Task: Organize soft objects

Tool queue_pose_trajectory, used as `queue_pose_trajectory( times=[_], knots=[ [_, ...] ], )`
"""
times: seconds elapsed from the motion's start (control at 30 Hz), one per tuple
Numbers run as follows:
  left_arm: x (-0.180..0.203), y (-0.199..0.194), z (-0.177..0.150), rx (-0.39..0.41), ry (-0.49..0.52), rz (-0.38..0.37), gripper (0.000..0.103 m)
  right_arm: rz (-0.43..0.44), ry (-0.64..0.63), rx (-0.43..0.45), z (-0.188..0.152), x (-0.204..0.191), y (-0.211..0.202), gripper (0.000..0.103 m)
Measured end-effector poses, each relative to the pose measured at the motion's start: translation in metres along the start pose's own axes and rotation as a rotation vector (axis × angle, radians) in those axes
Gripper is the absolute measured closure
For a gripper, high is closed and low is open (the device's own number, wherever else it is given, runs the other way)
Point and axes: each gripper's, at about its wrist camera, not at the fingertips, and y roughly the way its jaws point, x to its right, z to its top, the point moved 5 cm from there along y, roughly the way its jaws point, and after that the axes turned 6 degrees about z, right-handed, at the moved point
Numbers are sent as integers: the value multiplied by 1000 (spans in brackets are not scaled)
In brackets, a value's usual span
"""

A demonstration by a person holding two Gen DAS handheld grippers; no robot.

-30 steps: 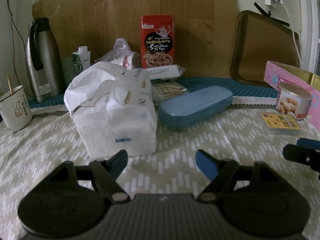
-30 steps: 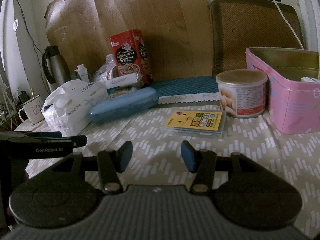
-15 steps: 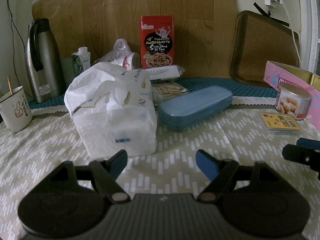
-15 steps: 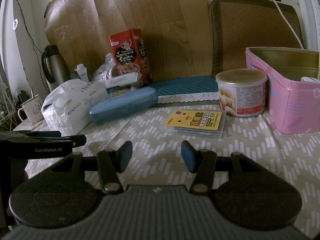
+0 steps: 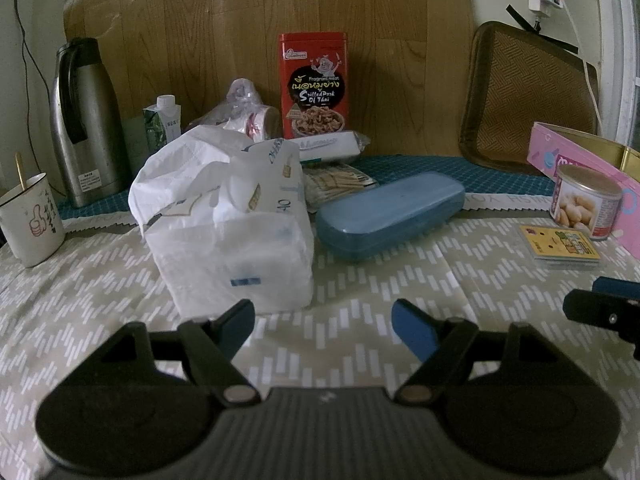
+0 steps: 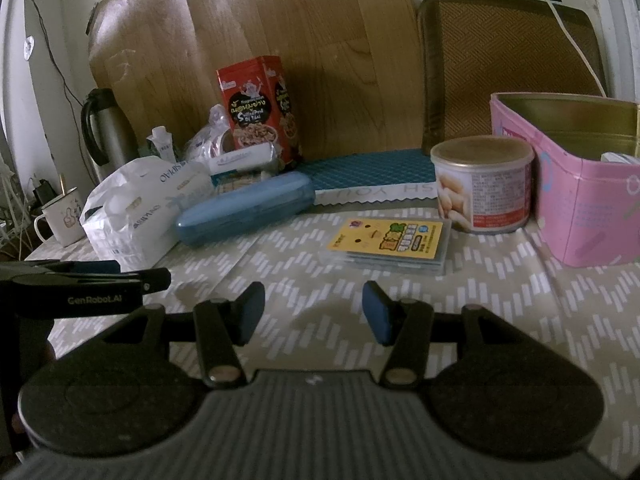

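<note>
Left wrist: left tool (image 5: 323,322) agape, empty.

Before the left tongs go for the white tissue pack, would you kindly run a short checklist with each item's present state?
1. Left tongs open, nothing between them: ok.
2. Right tongs open and empty: ok.
3. Tissue pack on the tablecloth, ahead of the left tongs: ok.
4. Blue case beside the pack; touching or apart: cannot tell.
5. Mug well off to the pack's side: ok.
6. Left tongs wide enough for the pack: cannot tell.
</note>
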Motion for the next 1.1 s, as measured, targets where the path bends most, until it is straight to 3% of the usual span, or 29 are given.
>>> queue_pose_trajectory(
  times=[0.1, 1.1],
  knots=[
    [0, 0, 0, 3, -1, 1, 16, -2, 1, 0, -1, 0, 0, 46],
    [-2, -6, 2, 46, 5, -40, 14, -49, -18, -33, -1, 3, 4, 46]
  ],
)
